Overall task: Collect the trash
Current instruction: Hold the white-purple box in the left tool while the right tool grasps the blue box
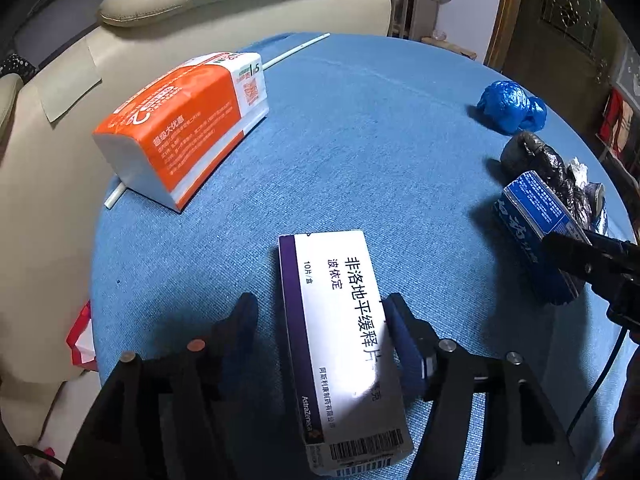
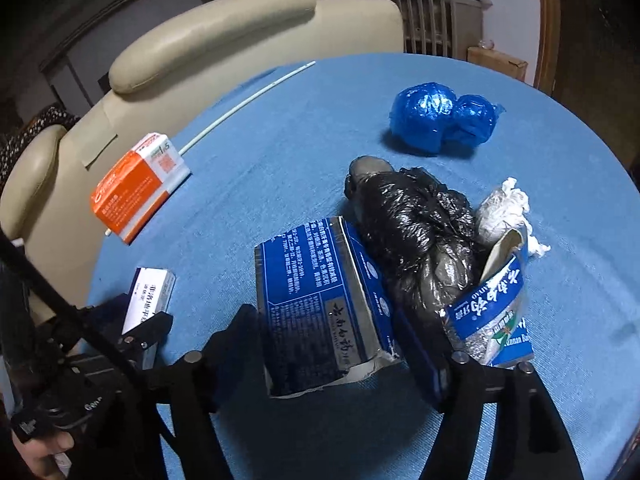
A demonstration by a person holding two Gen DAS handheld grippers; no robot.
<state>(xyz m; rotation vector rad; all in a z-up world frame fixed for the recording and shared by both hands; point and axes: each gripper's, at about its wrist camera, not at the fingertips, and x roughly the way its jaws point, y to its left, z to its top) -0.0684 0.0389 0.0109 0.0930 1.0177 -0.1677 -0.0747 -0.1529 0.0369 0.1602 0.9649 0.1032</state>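
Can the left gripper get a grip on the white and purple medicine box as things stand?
Probably yes. The medicine box already lies between the left gripper's jaws on the blue tablecloth, with nothing on top of it. One pad sits close against its side; the other stands off.

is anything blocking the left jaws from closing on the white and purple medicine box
Nothing visible does. The white and purple medicine box already lies between the left gripper jaws on the blue tablecloth. The right-side finger sits against the box; a bare gap remains on the other side.
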